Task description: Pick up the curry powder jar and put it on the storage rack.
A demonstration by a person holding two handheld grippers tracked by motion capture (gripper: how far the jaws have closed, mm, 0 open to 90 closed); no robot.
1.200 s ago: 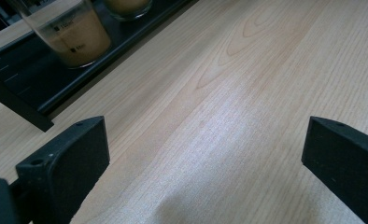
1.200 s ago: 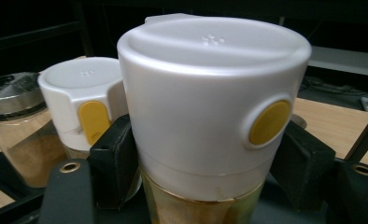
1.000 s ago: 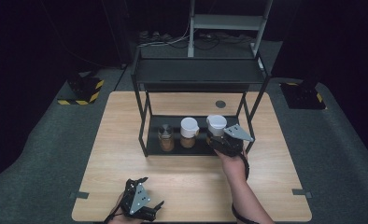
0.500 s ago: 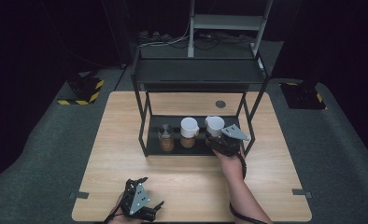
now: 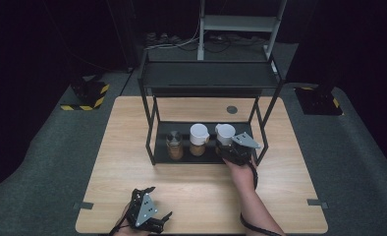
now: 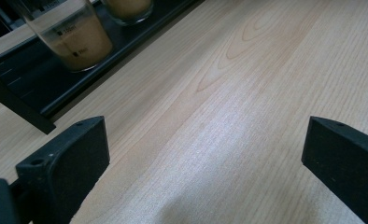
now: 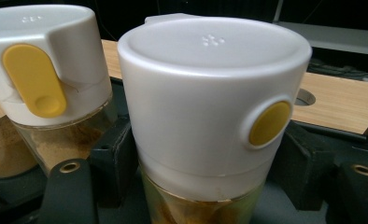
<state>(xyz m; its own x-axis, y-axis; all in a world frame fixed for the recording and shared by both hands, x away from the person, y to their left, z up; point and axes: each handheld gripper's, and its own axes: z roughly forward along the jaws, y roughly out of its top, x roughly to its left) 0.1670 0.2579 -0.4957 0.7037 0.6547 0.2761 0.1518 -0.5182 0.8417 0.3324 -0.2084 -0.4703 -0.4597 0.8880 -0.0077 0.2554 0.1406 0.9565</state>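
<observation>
A wooden table (image 5: 132,147) holds a black metal rack (image 5: 208,78) with a low bottom shelf. Three jars stand in a row on that shelf: a brown-filled jar with a dark top (image 5: 174,145) at the left, a jar with a white lid (image 5: 198,139) in the middle, and a second white-lidded jar (image 5: 224,133) at the right. The right gripper (image 5: 229,153) reaches in from the near side of the rack and is clamped on the glass body of the right-hand jar, below the lid. In the right gripper view this jar (image 7: 210,116) stands upright between the two black jaws, one pressed to each side, its white lid with a yellow button rising above them; the middle jar (image 7: 46,70) sits just beside it. The left gripper (image 5: 145,216) rests at the near edge of the table, well apart from the rack, its jaws spread wide over bare wood with nothing between them.
</observation>
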